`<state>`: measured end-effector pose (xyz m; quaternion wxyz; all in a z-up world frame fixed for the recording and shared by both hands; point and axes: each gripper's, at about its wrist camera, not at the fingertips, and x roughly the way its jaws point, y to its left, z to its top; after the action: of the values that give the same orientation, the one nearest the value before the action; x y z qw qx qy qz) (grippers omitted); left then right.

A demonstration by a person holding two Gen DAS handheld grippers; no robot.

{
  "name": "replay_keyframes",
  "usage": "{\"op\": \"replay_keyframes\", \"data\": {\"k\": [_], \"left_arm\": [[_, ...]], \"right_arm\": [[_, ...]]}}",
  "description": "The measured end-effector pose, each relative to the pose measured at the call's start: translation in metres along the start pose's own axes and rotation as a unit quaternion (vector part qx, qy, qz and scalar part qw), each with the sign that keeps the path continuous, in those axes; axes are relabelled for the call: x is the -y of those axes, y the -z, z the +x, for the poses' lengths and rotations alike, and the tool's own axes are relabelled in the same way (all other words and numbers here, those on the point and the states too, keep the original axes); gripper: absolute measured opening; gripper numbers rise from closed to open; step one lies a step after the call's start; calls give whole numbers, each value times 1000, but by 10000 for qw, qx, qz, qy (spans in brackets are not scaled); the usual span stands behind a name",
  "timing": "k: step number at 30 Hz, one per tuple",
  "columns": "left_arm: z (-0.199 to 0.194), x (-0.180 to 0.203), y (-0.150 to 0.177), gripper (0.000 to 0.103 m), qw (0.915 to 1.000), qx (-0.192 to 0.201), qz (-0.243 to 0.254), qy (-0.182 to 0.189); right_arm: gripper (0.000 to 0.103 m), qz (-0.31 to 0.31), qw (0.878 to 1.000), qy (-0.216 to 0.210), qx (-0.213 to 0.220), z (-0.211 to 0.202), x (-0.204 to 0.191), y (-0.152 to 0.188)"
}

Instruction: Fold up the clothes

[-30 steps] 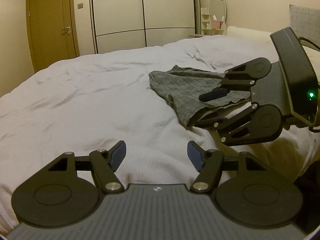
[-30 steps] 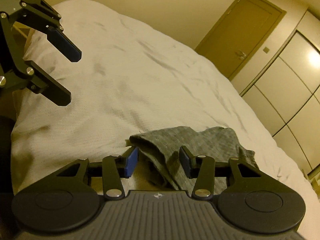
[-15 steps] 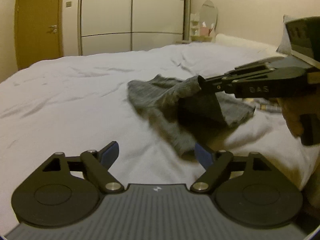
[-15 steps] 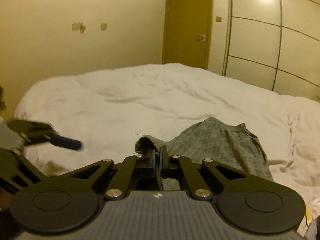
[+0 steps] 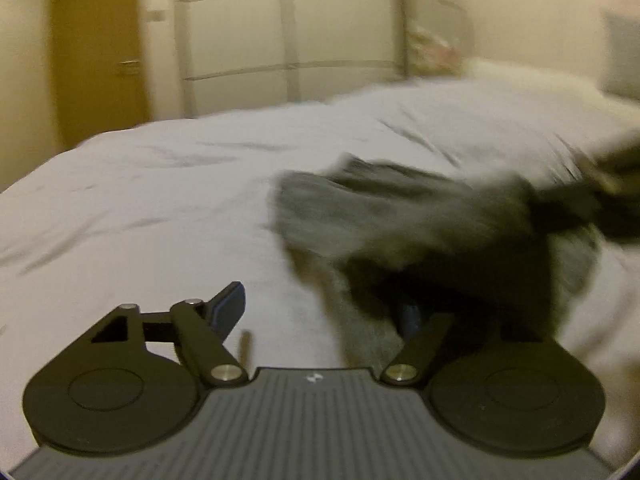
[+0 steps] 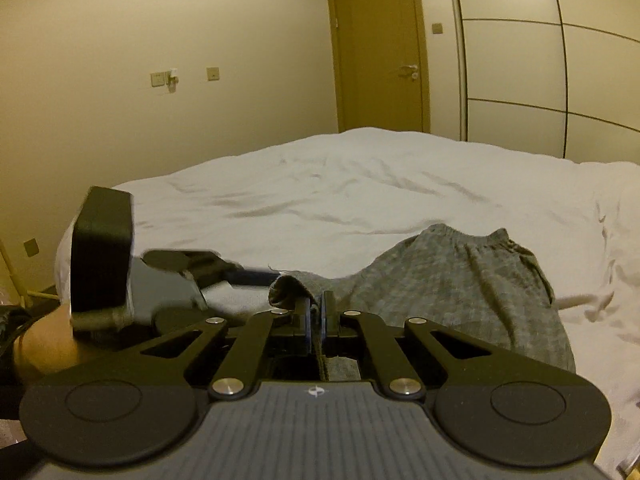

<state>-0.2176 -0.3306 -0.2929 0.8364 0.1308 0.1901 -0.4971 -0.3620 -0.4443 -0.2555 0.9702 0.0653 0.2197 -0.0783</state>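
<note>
A grey knitted garment [image 6: 460,280] lies on a bed [image 6: 360,184] covered in a white, creased sheet. In the right wrist view it spreads from the centre toward 3 o'clock, its gathered elastic waistband at the far end and a rolled hem near the middle. The right hand-held gripper [image 6: 316,316] has its two blue-padded fingers pressed together on a fold of that cloth, a thin dark edge of fabric running down between them. At 9 o'clock in this view the left hand-held gripper [image 6: 256,276] reaches in sideways, black linkage and a boxy black housing, held by a person's hand [image 6: 48,344]; its blue tip comes up just beside the rolled hem.

The left wrist view is smeared by motion. There the left hand-held gripper [image 5: 324,312] stands wide, one blue pad clear at 7 o'clock, the other partly hidden behind the grey cloth [image 5: 400,216], which hangs lifted and draped in front of it. The blurred black shape of the right hand-held gripper [image 5: 592,200] sits at 3 o'clock against the cloth.

Beyond the bed, a brown wooden door [image 6: 380,48] with a lever handle, pale panelled wardrobe doors [image 6: 520,60], and wall switches [image 6: 164,78] on a plain cream wall.
</note>
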Motion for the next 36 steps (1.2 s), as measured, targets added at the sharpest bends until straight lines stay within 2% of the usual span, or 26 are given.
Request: {"op": "replay_keyframes", "data": {"k": [3,6,9,11,13,15,18,19,21,24,26,31,33,34,36], "left_arm": [[-18,-24,6,74,9988,149,-437,-184],[-33,-42,17,74,9971,41,-696,-311],[-41,-56,26,74,9945,-107,-968,-387],[-52,-61,30,76,9948,-73,-958,-333],[-64,-60,34,78,9969,-18,-756,-202],[-67,-51,32,79,9996,40,-274,-3],[-68,-33,27,79,9989,119,414,171],[-68,-31,26,79,9987,122,432,223],[-69,-26,26,79,9983,129,467,329],[-72,-27,27,79,9984,22,278,483],[-78,-30,30,79,9988,-27,161,455],[-89,-44,40,79,9997,-119,19,191],[-95,-51,45,79,9998,-158,-25,83],[-96,-53,46,79,9998,-168,-3,50],[-99,-55,48,79,9998,-163,134,24]], "right_arm": [[7,-20,10000,32,5,-2,-1,4],[13,-153,9999,49,-37,-5,-5,10],[21,-562,9979,239,-224,-9,-14,23],[24,-795,9955,367,-357,-13,-16,33],[32,-1011,9925,488,-488,-18,-17,43],[42,-641,9961,347,-496,-18,-9,43],[52,51,9989,29,-460,-15,2,41],[59,272,9985,-127,-454,-10,4,37],[64,581,9966,-336,-470,5,6,31],[65,881,9931,-495,-599,34,9,25],[65,909,9916,-690,-604,41,9,23],[65,931,9864,-1219,-584,55,5,18],[63,377,9865,-1417,-731,46,-12,21],[60,63,9877,-1341,-800,39,-21,25],[60,-151,9902,-1108,-839,25,-25,33]]}}
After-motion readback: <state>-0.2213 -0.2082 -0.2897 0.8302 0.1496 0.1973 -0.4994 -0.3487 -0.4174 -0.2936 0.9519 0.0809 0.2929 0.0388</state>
